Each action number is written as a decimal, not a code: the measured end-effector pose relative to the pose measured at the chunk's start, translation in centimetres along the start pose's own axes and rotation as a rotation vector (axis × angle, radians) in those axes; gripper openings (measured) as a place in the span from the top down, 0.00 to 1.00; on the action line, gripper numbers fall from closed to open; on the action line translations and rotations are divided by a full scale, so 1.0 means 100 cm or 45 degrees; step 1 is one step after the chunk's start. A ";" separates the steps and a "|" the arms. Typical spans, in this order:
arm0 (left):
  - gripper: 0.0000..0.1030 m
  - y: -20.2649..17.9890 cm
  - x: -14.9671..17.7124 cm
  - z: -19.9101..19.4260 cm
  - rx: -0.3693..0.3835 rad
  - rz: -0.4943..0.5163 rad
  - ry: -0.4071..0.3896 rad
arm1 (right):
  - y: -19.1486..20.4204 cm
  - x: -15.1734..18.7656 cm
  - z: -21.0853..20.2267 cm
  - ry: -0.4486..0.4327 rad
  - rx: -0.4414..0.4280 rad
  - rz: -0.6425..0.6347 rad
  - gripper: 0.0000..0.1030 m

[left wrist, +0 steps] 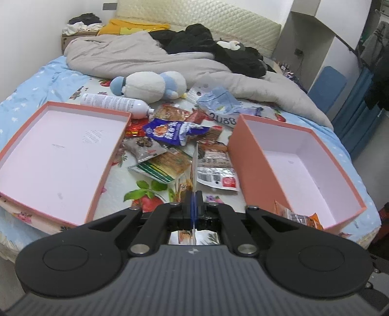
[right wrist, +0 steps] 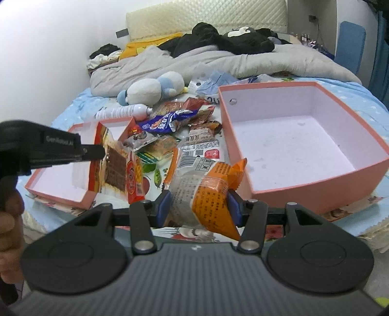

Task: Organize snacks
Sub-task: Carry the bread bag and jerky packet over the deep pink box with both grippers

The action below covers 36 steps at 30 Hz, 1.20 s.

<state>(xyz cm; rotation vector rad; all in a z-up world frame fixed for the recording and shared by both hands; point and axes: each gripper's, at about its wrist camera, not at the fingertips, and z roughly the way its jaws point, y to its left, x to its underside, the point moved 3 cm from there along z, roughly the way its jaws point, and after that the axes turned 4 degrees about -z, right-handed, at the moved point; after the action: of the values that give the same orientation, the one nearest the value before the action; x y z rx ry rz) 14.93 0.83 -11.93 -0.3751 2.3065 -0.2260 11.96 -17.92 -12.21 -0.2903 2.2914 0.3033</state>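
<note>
Plainly a lived-in home bedroom. Shown by a bed (left wrist: 34, 80) with a padded cream headboard (left wrist: 214, 19), a rumpled grey duvet (left wrist: 136, 56), heaped dark clothes (left wrist: 206, 41) and a plush toy (left wrist: 150, 85). Further marked by a white wardrobe (left wrist: 313, 36) and hanging garments (left wrist: 374, 43) beside it.
</note>
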 end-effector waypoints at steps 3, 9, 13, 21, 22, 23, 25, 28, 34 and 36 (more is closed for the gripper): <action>1.00 -0.012 0.003 -0.014 0.030 0.011 -0.013 | -0.006 -0.003 -0.016 -0.024 0.005 0.005 0.49; 1.00 -0.041 0.000 -0.043 0.121 0.030 -0.044 | -0.022 -0.008 -0.049 -0.064 0.012 0.027 0.49; 1.00 -0.066 -0.005 -0.060 0.181 0.081 -0.082 | -0.035 -0.010 -0.064 -0.078 0.024 0.056 0.49; 1.00 -0.110 -0.011 -0.069 0.304 0.112 -0.091 | -0.060 -0.014 -0.083 -0.119 0.107 0.068 0.49; 1.00 -0.114 -0.012 -0.068 0.317 0.108 -0.090 | -0.065 -0.015 -0.085 -0.120 0.120 0.070 0.49; 1.00 -0.118 -0.013 -0.066 0.327 0.108 -0.090 | -0.070 -0.015 -0.087 -0.121 0.136 0.075 0.49; 1.00 -0.129 -0.015 -0.061 0.347 0.108 -0.080 | -0.081 -0.015 -0.087 -0.114 0.160 0.086 0.49; 1.00 -0.144 -0.021 -0.051 0.366 0.124 -0.064 | -0.095 -0.018 -0.084 -0.105 0.180 0.116 0.49; 1.00 -0.167 -0.034 -0.018 0.382 0.129 -0.021 | -0.124 -0.032 -0.060 -0.071 0.188 0.144 0.49; 1.00 -0.172 -0.040 -0.002 0.379 0.128 -0.003 | -0.134 -0.036 -0.051 -0.054 0.189 0.152 0.49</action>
<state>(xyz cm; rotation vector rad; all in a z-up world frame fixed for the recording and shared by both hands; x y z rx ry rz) 20.79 -14.04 -4.37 -0.1084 2.2383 -0.5097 14.84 -31.74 -7.89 -0.0709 2.2792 0.1961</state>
